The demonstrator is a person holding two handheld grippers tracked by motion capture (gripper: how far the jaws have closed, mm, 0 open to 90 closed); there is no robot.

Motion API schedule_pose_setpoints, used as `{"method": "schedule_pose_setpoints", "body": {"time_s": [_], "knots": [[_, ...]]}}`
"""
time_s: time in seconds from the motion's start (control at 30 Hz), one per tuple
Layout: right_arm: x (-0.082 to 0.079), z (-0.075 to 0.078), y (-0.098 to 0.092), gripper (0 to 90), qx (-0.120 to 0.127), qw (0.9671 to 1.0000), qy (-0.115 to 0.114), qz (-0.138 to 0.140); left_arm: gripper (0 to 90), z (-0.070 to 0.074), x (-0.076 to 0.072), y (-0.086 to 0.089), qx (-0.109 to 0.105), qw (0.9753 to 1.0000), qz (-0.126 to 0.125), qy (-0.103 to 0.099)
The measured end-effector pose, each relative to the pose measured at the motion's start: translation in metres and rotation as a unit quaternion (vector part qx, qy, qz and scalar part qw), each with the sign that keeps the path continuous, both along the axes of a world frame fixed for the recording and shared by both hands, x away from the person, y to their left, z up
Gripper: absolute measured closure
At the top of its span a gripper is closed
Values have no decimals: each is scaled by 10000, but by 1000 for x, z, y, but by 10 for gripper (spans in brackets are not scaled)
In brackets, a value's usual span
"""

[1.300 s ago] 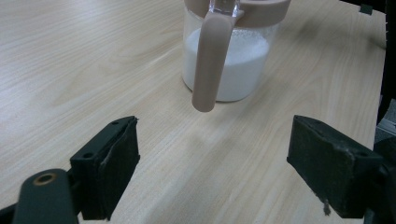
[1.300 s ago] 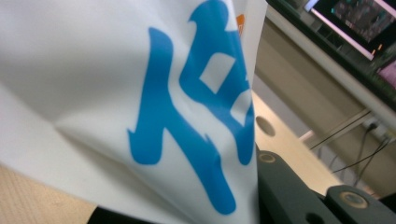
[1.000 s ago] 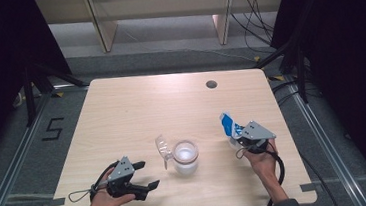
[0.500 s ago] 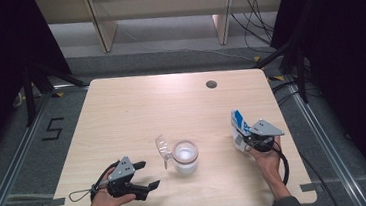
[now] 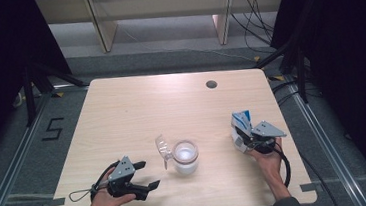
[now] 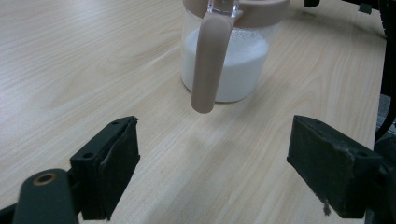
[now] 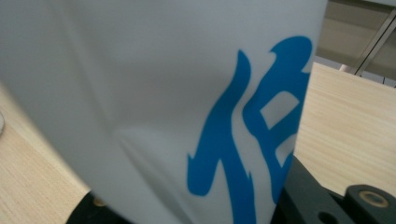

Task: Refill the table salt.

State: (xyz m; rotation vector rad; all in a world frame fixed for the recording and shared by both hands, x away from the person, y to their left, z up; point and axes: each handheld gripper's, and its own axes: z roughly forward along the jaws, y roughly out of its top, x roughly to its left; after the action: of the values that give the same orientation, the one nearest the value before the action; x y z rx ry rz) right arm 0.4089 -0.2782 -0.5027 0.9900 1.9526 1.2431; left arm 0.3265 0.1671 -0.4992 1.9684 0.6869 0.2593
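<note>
A clear jar (image 5: 185, 157) with a beige rim, partly full of white powder, stands near the table's front middle. Its hinged lid (image 5: 162, 148) is flipped up on the left side. In the left gripper view the jar (image 6: 233, 65) is just ahead, with a beige strap (image 6: 208, 60) hanging down its front. My left gripper (image 5: 147, 175) rests on the table left of the jar, open and with nothing in it (image 6: 224, 172). My right gripper (image 5: 247, 138), right of the jar, is shut on a white bag with blue print (image 5: 241, 122). That bag (image 7: 140, 93) blocks most of the right gripper view.
A round cable hole (image 5: 211, 84) sits in the wooden table (image 5: 136, 112) at the back right. Pale shelving legs (image 5: 98, 20) stand on the floor beyond the far edge. A black cable (image 5: 284, 167) loops from the right gripper, near the table's right edge.
My right gripper has carried the bag a little to the right, away from the jar. The left gripper and the jar have not moved.
</note>
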Motion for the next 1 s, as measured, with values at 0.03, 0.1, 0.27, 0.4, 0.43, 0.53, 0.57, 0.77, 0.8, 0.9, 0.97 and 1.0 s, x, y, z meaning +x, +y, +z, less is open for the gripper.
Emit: {"method": "schedule_pose_setpoints", "body": {"time_s": [0.03,0.1,0.27,0.4,0.43,0.53,0.57,0.77,0.8,0.9,0.97,1.0], "knots": [[0,0,-1,745,18,10000,26,-14,158,0,0,0,28,10000,-13,-5],[0,0,-2,709,18,10000,-62,-55,159,0,1,0,29,10000,-33,-13],[-3,2,-5,623,112,9999,40,-89,159,0,1,0,41,10000,-50,-25],[-5,3,-6,568,295,9995,55,-65,159,0,1,0,39,10000,-51,-23],[-6,4,-6,556,315,9995,43,-49,159,0,1,0,38,10000,-53,-23],[-7,6,-6,510,327,9994,-36,-85,158,0,1,0,84,10000,-17,-27],[-8,7,-6,495,351,9994,7,-74,158,0,1,0,88,10000,-19,-30],[-12,11,-8,395,502,9985,-65,-198,159,0,1,0,59,10000,-21,-25],[-12,12,-8,386,518,9985,-67,-162,158,0,1,0,54,10000,-4,-13],[-16,15,-8,349,503,9985,16,-211,159,0,1,-1,66,10000,-9,-16],[-16,15,-8,329,421,9988,-80,-227,159,0,1,-1,80,10000,-23,-25],[-17,15,-7,330,452,9988,-45,-205,159,0,1,-1,83,10000,-22,-27]]}}
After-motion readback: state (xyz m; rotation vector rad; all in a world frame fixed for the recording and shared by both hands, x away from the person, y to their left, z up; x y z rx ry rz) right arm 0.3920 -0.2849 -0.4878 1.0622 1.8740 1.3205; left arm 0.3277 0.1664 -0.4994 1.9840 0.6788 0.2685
